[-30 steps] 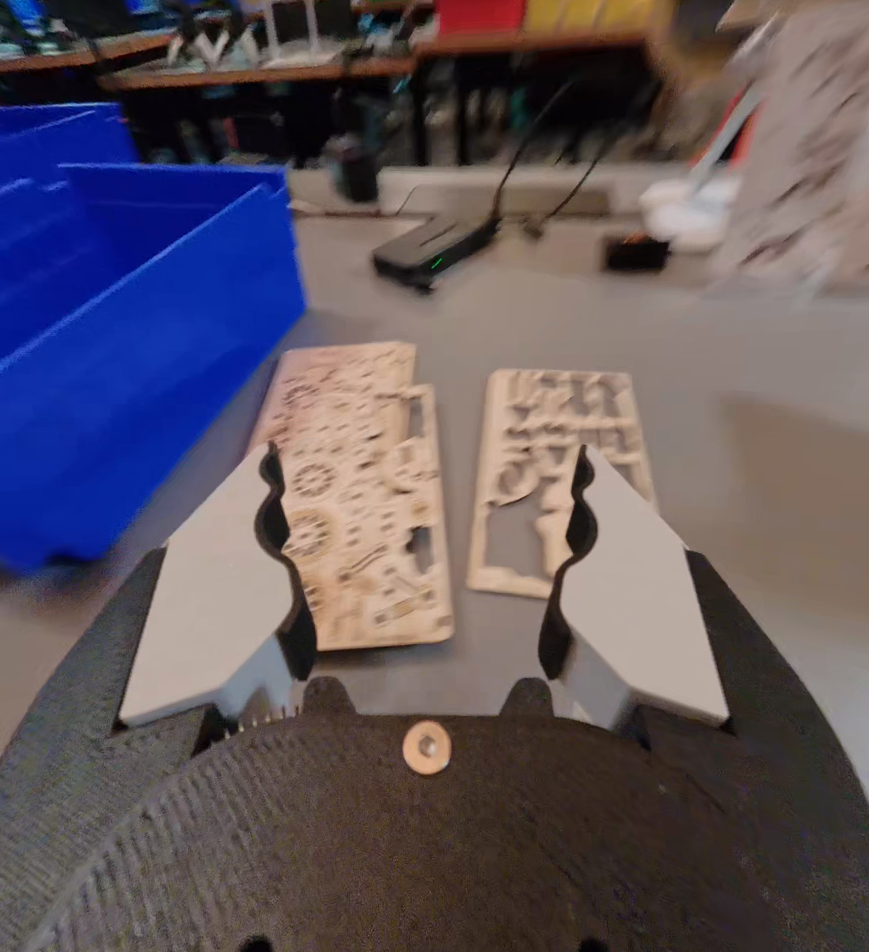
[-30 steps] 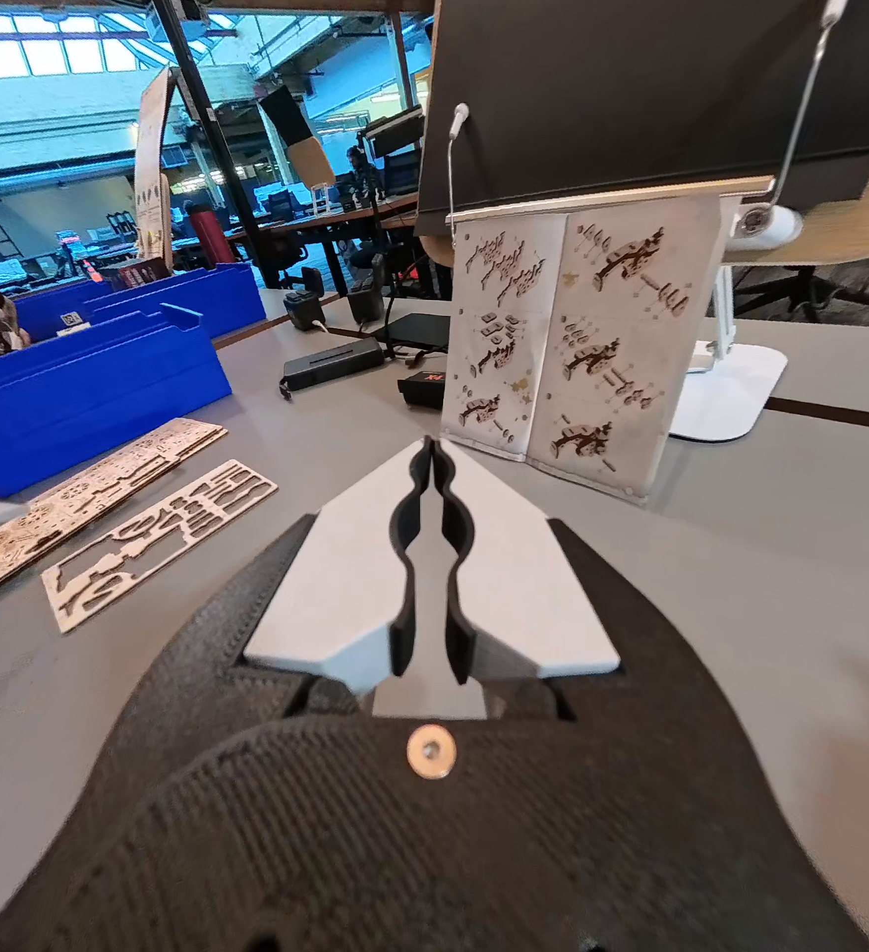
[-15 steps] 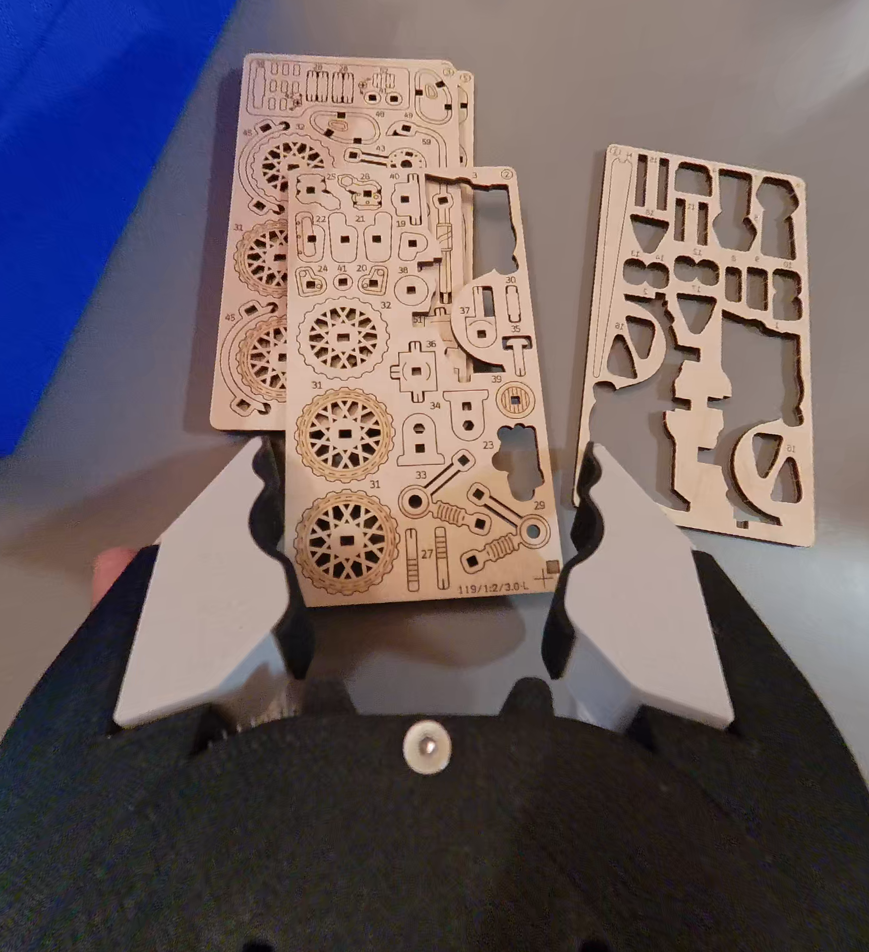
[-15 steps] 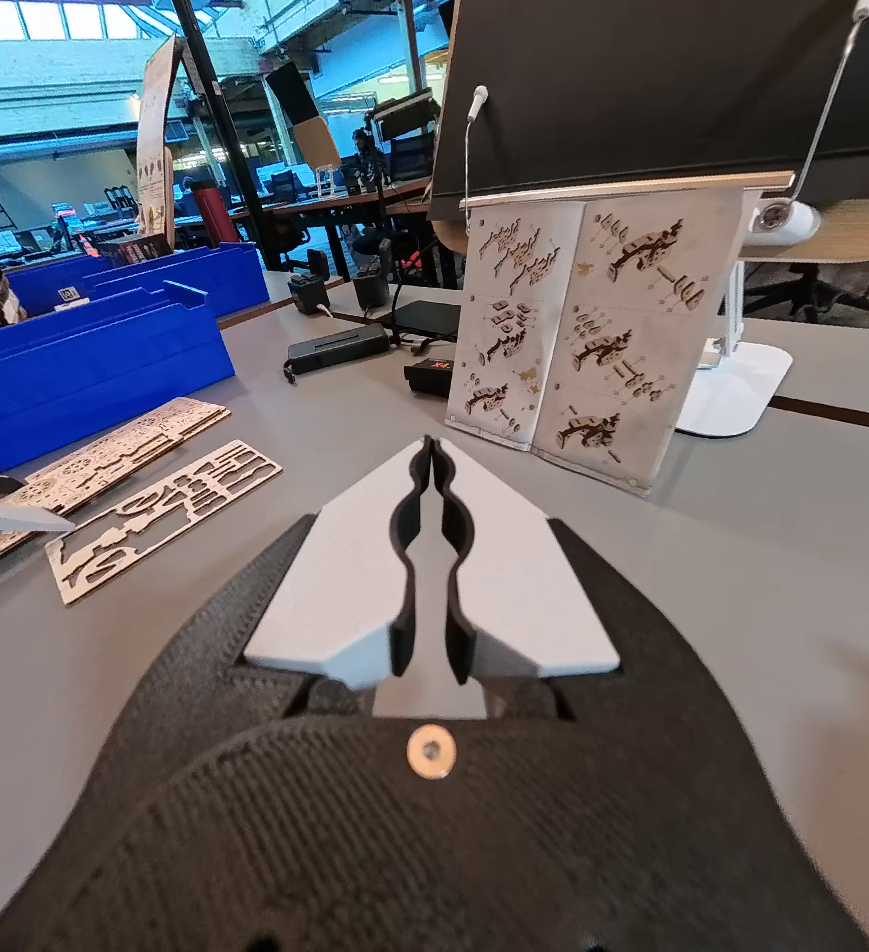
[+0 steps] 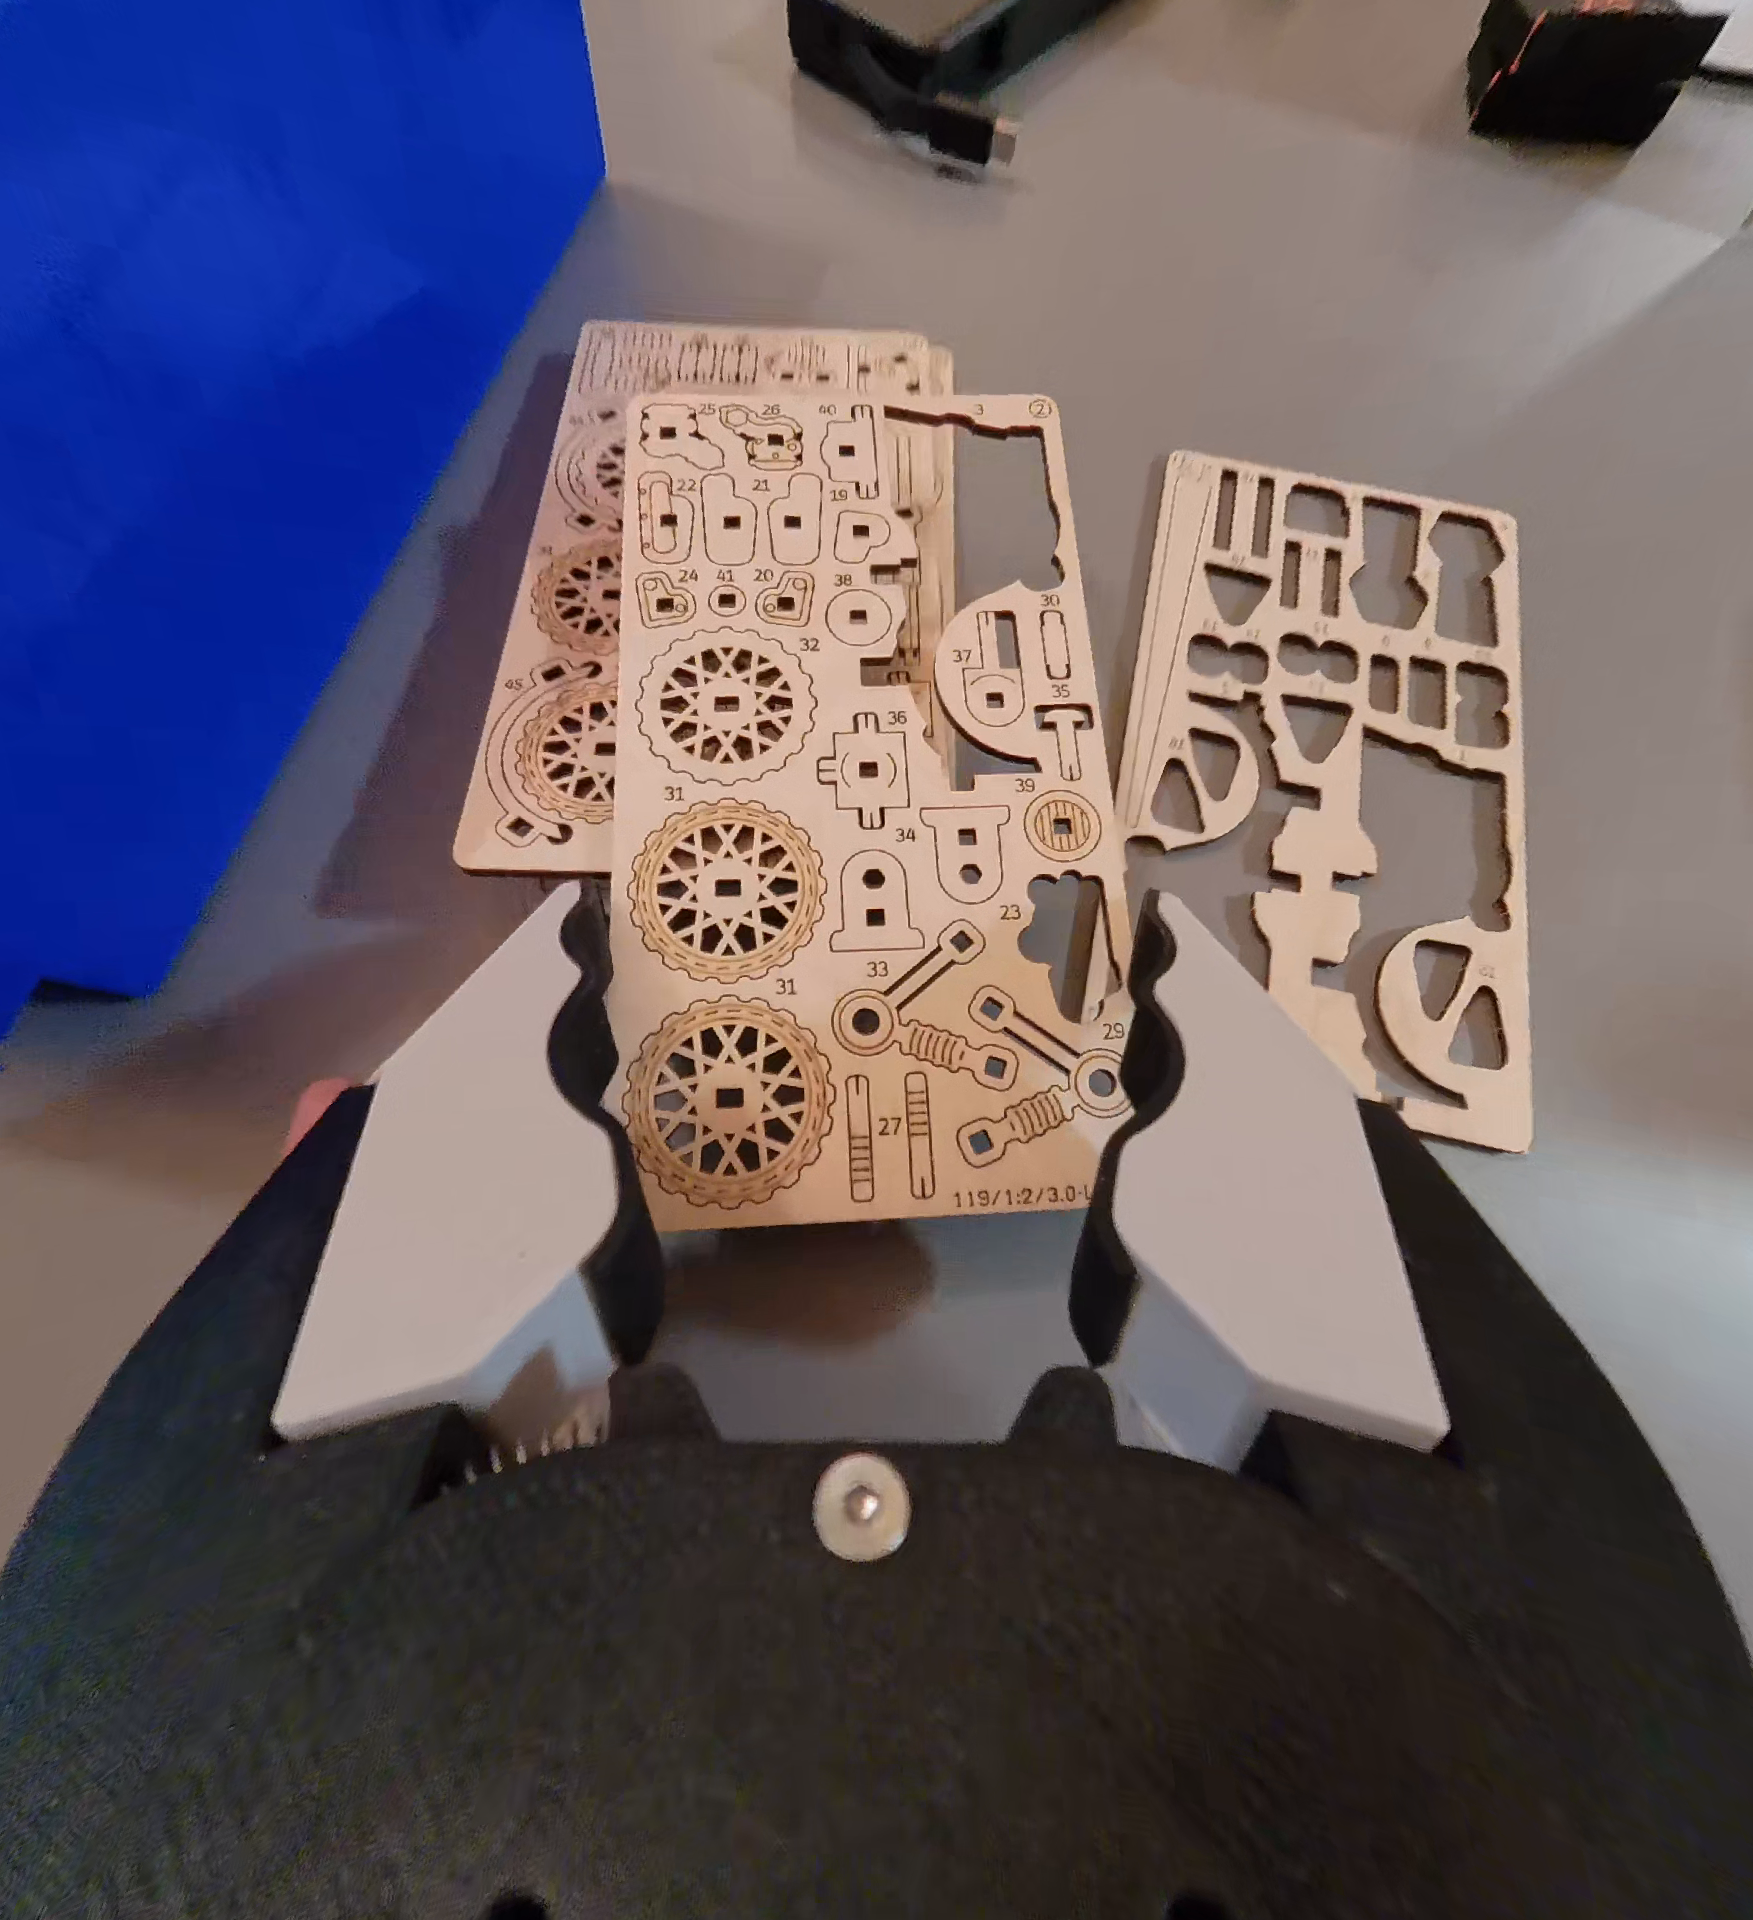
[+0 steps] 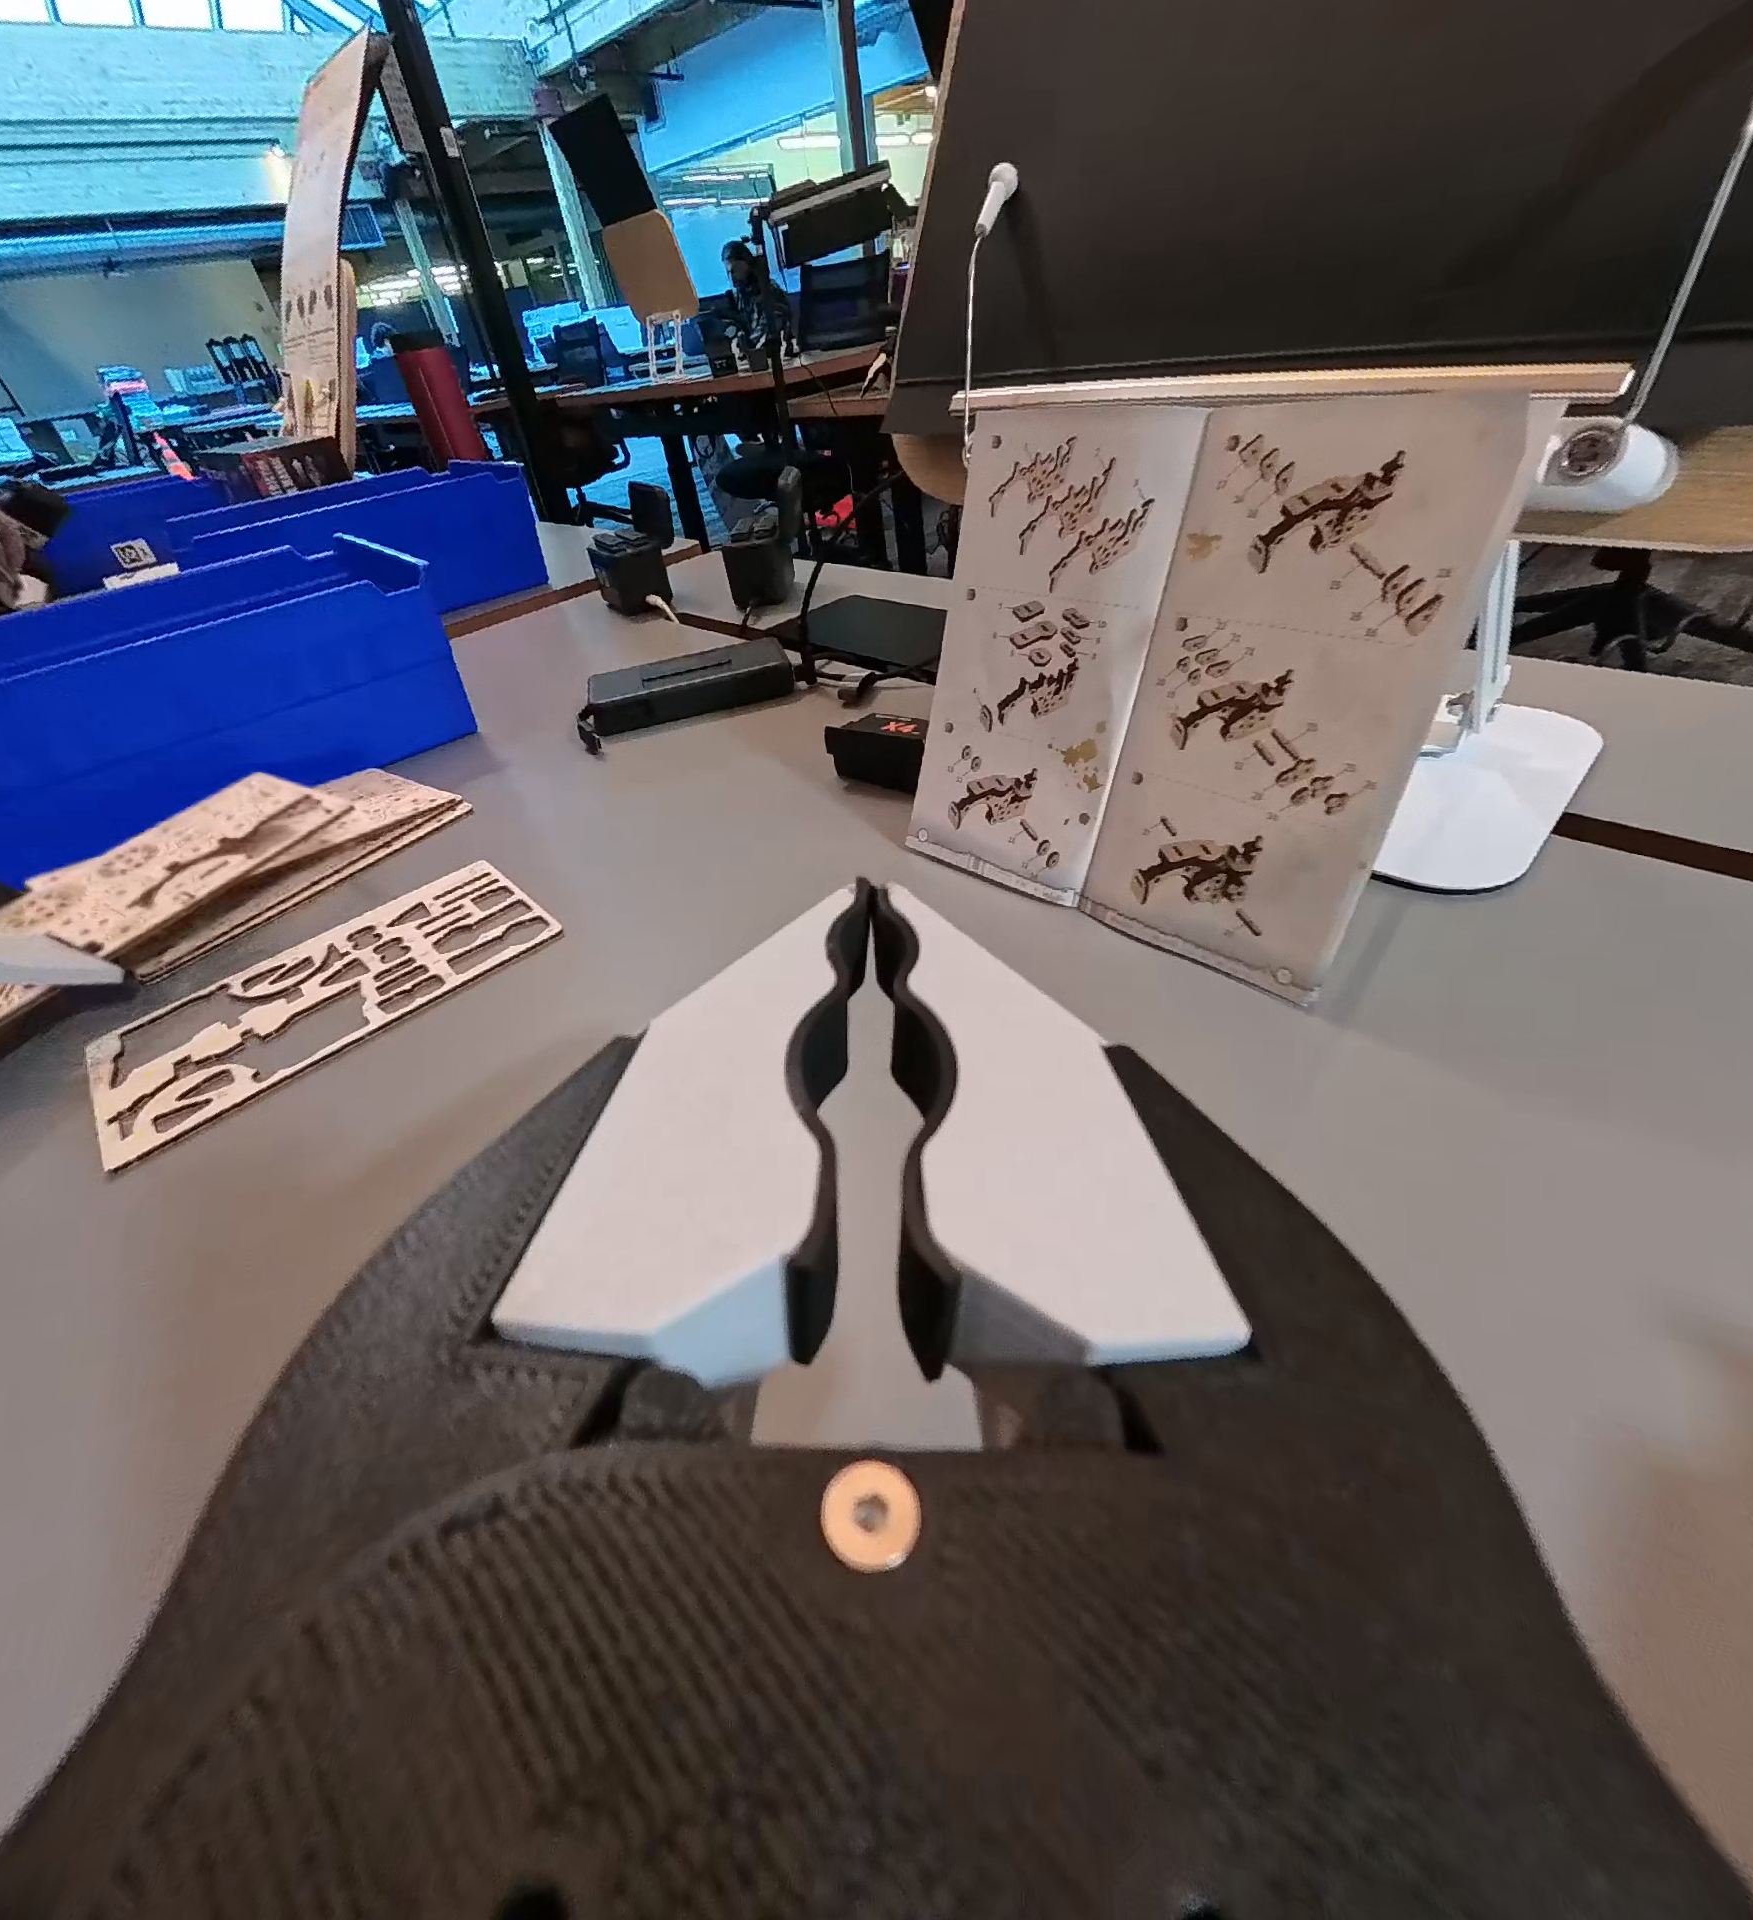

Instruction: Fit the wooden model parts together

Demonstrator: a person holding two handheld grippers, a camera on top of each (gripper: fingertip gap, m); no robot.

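Note:
Several laser-cut wooden sheets lie stacked on the grey table. My left gripper (image 5: 861, 914) has its jaws closed against the two long edges of the top wooden sheet (image 5: 851, 810), which carries wheels and small parts. In the right wrist view this sheet (image 6: 197, 862) is tilted up off the stack (image 6: 373, 831). A mostly emptied wooden frame sheet (image 5: 1319, 790) lies flat just right of it. My right gripper (image 6: 867, 904) is shut and empty, low over the table, well right of the sheets.
A blue bin (image 5: 176, 468) stands close on the left of the sheets. An instruction sheet (image 6: 1194, 675) hangs on a white stand (image 6: 1485, 800) ahead of the right gripper. Black devices (image 6: 690, 686) and cables lie behind. Tip to tip, the grippers are about 40 cm apart.
My left gripper has come down over the stack, narrowed onto the top sheet's edges and raised its near end. The right gripper has barely moved.

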